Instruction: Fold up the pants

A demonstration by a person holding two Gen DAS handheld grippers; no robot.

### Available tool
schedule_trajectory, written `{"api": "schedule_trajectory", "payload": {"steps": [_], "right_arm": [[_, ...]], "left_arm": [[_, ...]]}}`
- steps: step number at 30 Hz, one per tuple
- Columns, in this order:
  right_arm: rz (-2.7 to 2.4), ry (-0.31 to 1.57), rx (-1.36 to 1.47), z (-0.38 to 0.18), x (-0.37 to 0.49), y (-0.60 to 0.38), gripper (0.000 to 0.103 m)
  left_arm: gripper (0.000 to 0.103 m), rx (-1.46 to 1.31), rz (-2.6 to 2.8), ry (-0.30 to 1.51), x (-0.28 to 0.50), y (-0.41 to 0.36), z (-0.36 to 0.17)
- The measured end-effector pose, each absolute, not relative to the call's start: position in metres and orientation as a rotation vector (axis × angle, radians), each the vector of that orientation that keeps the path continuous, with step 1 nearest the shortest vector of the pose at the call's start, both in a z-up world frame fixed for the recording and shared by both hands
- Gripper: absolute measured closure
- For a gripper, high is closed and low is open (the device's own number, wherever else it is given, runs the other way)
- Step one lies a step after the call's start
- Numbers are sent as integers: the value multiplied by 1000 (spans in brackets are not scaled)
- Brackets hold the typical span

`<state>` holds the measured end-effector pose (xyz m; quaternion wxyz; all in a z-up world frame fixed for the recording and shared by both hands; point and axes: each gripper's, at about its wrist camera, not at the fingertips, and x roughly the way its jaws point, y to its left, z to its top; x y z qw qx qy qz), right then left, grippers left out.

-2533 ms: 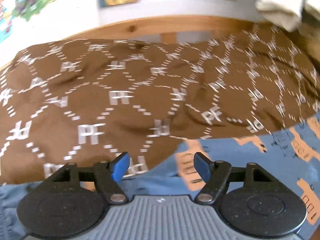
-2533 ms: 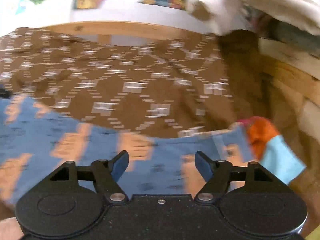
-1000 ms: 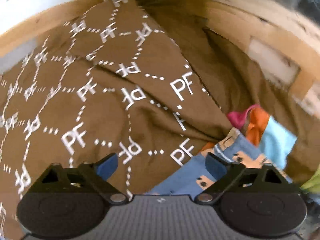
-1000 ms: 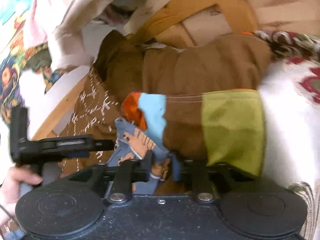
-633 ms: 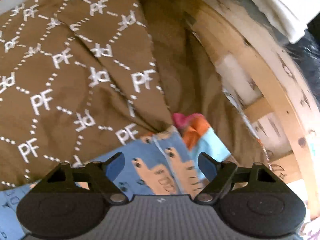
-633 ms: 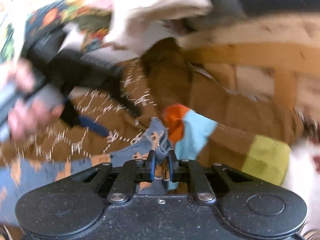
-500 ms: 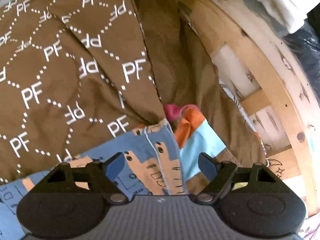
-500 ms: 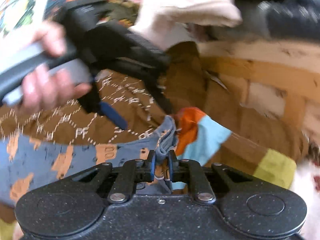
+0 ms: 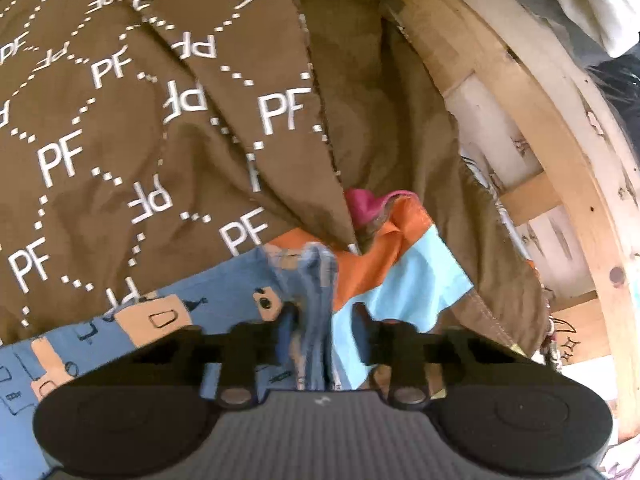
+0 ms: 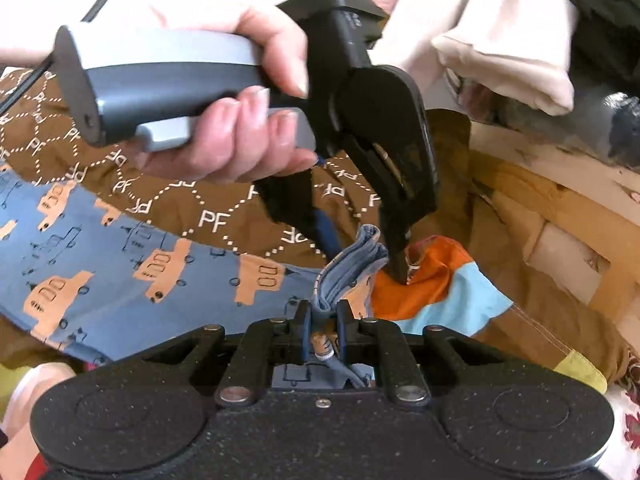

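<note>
The pants (image 10: 120, 264) are blue with orange cars and lie spread over a brown bedspread. My right gripper (image 10: 322, 314) is shut on a bunched edge of them, and the fabric stands up in folds between its pads. Just beyond, a hand (image 10: 240, 132) holds my left gripper (image 10: 362, 254) pointing steeply down over the same bunch. In the left wrist view the pants (image 9: 180, 312) run in from the lower left. There the left gripper (image 9: 324, 316) has its jaws closing, and the gathered blue folds are pinched between its blurred fingers.
The brown bedspread (image 9: 160, 120) printed with PF covers the bed. An orange and light-blue patchwork cloth (image 9: 400, 264) lies under the pants' end. A wooden bed frame (image 9: 520, 100) curves along the right. Pale clothes (image 10: 500, 20) hang over it.
The left gripper's wide jaws have come together on the pants' bunched edge, beside the right gripper. The right gripper has rolled upright while keeping its hold on the fabric.
</note>
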<state>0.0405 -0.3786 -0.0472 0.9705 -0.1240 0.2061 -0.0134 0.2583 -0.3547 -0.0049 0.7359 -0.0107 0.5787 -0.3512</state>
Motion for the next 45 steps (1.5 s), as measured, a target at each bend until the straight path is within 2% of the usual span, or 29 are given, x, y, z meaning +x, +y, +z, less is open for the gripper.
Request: {"api": "schedule_trajectory", "payload": {"steps": [1, 4, 13, 19, 34, 36, 42, 45], "right_arm": [[-25, 416, -257, -48, 40, -378, 89], [-17, 411, -265, -47, 38, -376, 90], [127, 336, -355, -37, 15, -345, 90], [260, 351, -328, -28, 8, -317, 90], [455, 479, -332, -52, 24, -267, 90], [455, 492, -341, -56, 25, -265, 89], [463, 511, -352, -61, 26, -262, 79], [461, 521, -349, -62, 29, -262, 78]], "left_arm": [[89, -23, -767, 1265, 258, -352, -5], [92, -74, -765, 1250, 258, -336, -2], [94, -247, -766, 1194, 244, -250, 14], [94, -343, -728, 1160, 233, -188, 14], [94, -356, -629, 1187, 229, -114, -46], [93, -377, -630, 1196, 230, -111, -52], [75, -422, -624, 1203, 232, -103, -62], [74, -448, -618, 1212, 234, -102, -65]]}}
